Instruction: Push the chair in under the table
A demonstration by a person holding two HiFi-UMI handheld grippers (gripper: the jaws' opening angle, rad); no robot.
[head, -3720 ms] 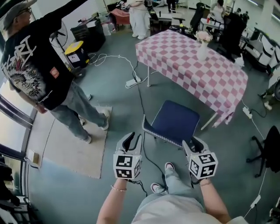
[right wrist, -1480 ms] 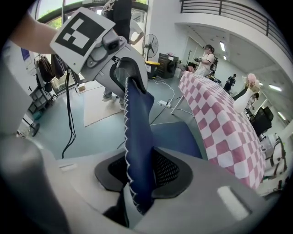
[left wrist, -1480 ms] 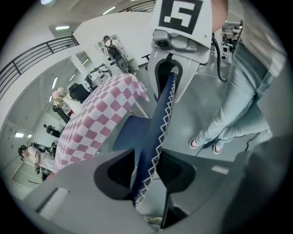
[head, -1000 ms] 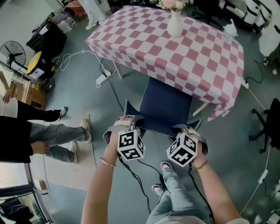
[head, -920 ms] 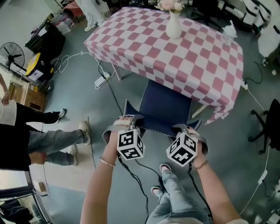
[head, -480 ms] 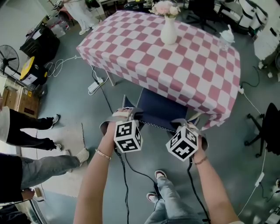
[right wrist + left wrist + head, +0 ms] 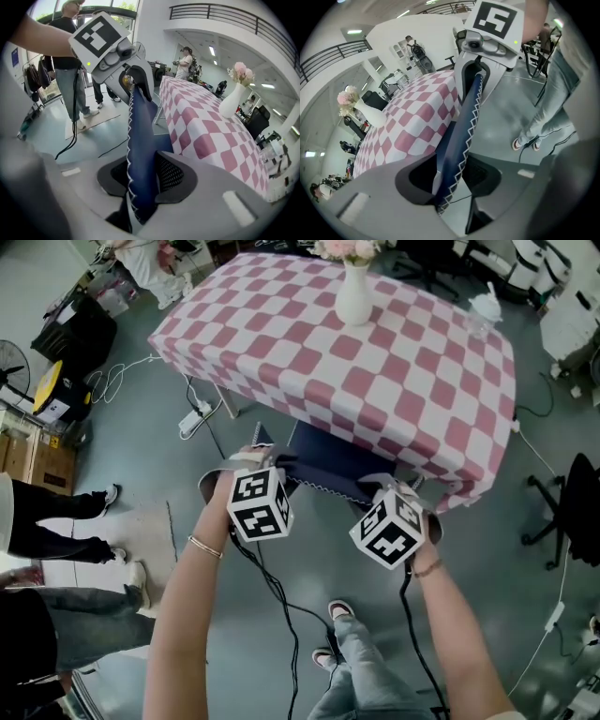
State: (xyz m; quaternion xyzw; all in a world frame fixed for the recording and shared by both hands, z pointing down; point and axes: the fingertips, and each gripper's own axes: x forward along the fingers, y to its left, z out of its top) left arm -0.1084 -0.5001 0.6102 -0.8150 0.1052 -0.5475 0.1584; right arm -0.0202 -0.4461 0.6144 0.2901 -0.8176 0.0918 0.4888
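Observation:
A table (image 7: 375, 362) under a pink-and-white checked cloth carries a white vase (image 7: 354, 294) of flowers. The blue chair (image 7: 323, 465) stands mostly beneath it, with only a strip of the seat and the backrest's top edge showing. My left gripper (image 7: 255, 463) is shut on the left end of the backrest (image 7: 457, 145), my right gripper (image 7: 401, 491) on the right end (image 7: 140, 136). In each gripper view the padded edge with white zigzag stitching runs between the pads to the other gripper (image 7: 483, 51) (image 7: 124, 61). The chair's legs are hidden.
A power strip (image 7: 194, 418) and cables lie on the floor left of the table. A bystander's legs (image 7: 56, 521) stand at the left. A black office chair (image 7: 577, 512) is at the right edge. My own shoes (image 7: 336, 611) are below the grippers.
Both grippers have moved toward the table with the backrest in them, and the chair has slid further under the cloth. Less of the seat shows now.

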